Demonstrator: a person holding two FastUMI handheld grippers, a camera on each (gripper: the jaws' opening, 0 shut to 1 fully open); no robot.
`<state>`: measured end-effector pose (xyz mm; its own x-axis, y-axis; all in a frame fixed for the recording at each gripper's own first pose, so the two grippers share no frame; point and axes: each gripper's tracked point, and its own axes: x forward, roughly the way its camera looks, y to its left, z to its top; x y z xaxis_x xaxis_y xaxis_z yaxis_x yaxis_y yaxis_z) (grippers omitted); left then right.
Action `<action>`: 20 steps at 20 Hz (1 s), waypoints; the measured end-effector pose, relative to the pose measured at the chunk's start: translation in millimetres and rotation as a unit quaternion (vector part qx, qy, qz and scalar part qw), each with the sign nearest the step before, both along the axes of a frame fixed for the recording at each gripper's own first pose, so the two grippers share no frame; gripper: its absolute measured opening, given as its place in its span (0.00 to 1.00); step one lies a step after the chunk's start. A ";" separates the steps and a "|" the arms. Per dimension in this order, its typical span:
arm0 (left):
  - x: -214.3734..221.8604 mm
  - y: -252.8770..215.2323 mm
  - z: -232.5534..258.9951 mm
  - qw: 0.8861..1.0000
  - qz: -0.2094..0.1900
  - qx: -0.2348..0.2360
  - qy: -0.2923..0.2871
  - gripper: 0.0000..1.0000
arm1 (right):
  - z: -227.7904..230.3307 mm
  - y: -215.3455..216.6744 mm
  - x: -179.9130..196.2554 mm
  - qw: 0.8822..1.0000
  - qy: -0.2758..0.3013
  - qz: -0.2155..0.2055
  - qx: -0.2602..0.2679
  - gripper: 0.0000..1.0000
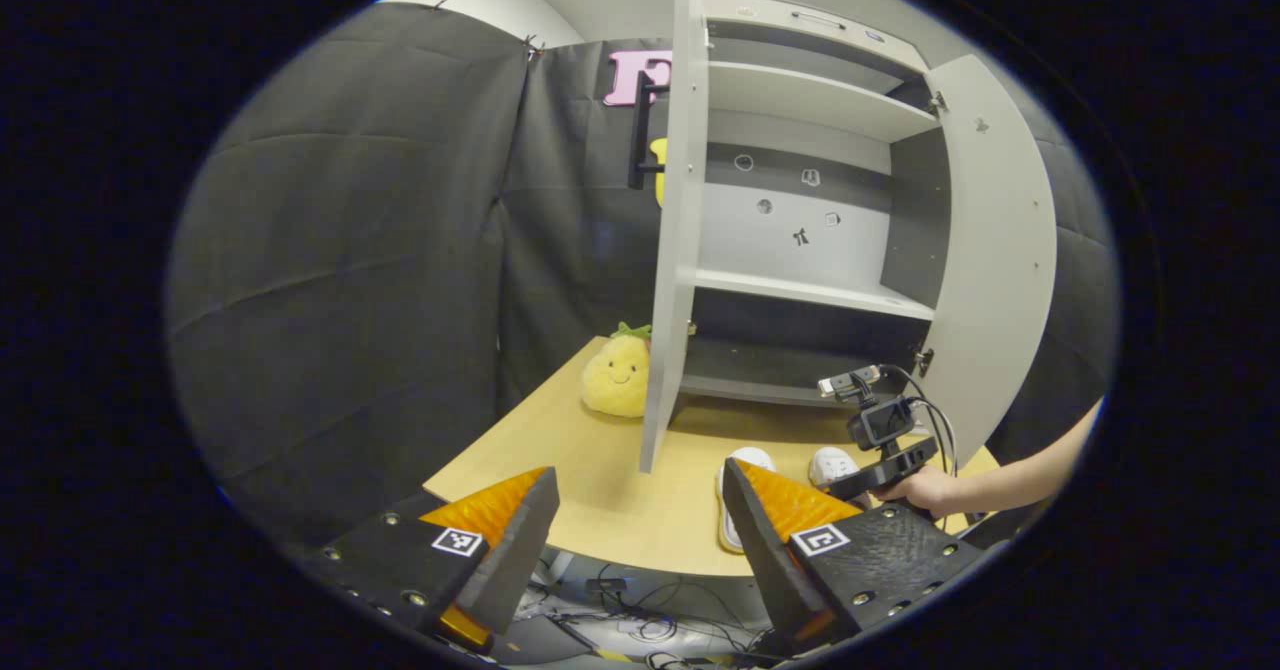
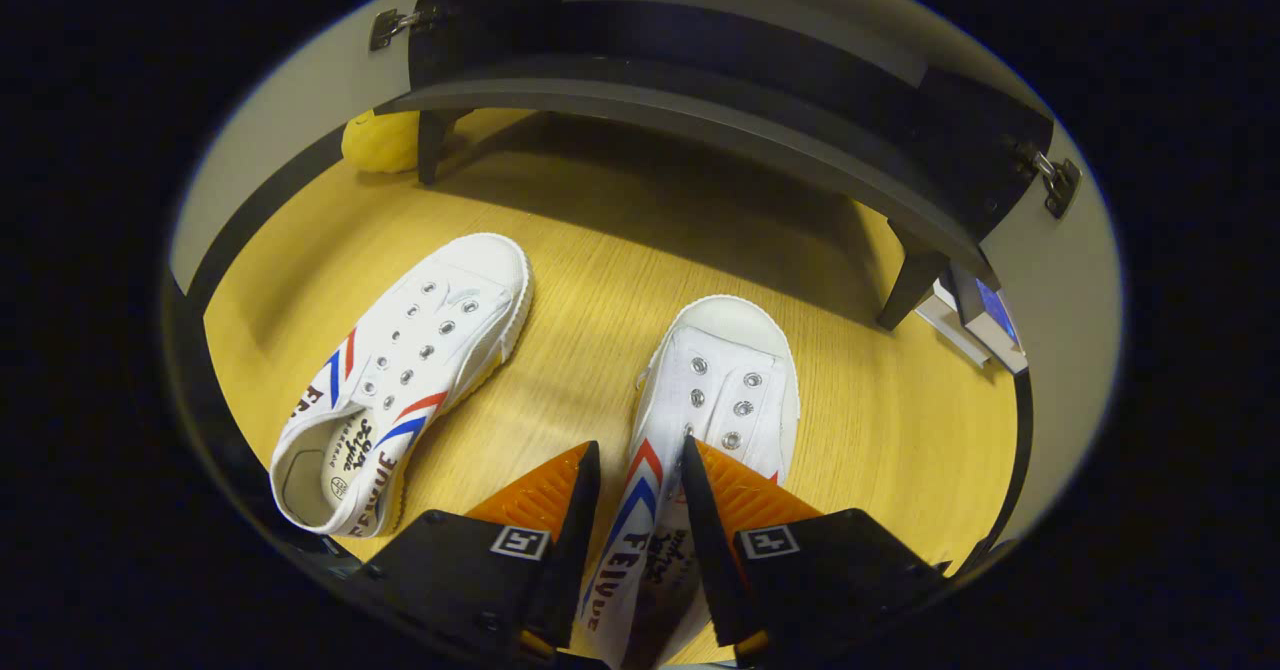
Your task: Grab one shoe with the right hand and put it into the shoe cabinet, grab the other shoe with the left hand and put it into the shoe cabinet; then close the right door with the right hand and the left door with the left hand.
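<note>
Step in hand is judged to be the first one: the grab of one shoe with the right hand. In the right gripper view the right hand-held gripper (image 2: pixel 636 495) is set down over the right shoe (image 2: pixel 722 390), its two fingers straddling the shoe's side wall near the opening and drawn in close on it; both fingers appear to press the canvas, so it is read as gripping the right shoe, which is seen resting on the counter (image 2: pixel 560 280), not yet lifted. The left shoe (image 2: pixel 415 360) lies apart from it on the same counter, toe angled toward the shoe cabinet (image 2: pixel 700 120), untouched. In the left gripper view the left hand-held gripper (image 1: pixel 640 525) is held back at the counter edge with its jaws spread wide and nothing between them. The cabinet's left door (image 1: pixel 675 230) and right door (image 1: pixel 985 250) are both seen swung open, shelves bare, the bottom shelf (image 1: pixel 780 370) just above and behind the shoes. A plush pineapple (image 1: pixel 618 375) sits beside the left door, clear of the path. Next move is judged to need a lift clear of the counter, then a carry forward and up over the bottom shelf's front lip, with the grip kept firm since only a thin side wall is held. Sag or twist of the shoe is a likely risk.
</note>
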<state>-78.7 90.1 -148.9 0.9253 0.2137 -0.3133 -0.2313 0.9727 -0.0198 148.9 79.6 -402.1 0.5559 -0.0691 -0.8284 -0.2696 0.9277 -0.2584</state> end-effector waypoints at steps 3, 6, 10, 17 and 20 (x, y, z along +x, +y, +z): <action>-13.1 12.1 6.1 1.000 0.020 0.011 -0.002 0.94 | 1.2 -0.8 1.0 1.000 -0.011 -0.016 -0.010 0.37; -16.3 12.9 12.7 0.999 0.033 0.028 -0.004 0.95 | 2.2 0.3 2.0 1.000 -0.018 0.002 -0.019 0.27; -37.2 10.2 9.1 0.999 0.027 0.043 -0.002 0.95 | 5.3 0.5 -1.0 1.000 -0.014 -0.002 0.011 0.07; -17.5 -26.7 20.4 0.998 -0.022 0.053 -0.017 0.94 | 19.8 -6.2 -1.4 0.999 -0.003 -0.007 0.039 0.02; -10.3 -34.5 25.2 0.997 -0.038 0.055 -0.026 0.95 | 50.3 -2.2 -3.4 0.996 -0.017 -0.025 0.088 0.05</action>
<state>-89.0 55.6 -123.7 0.9544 0.1723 -0.2439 -0.1579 0.9844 0.0774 145.5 77.3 -351.8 0.5830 0.0471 -0.8111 -0.2153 0.9716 -0.0984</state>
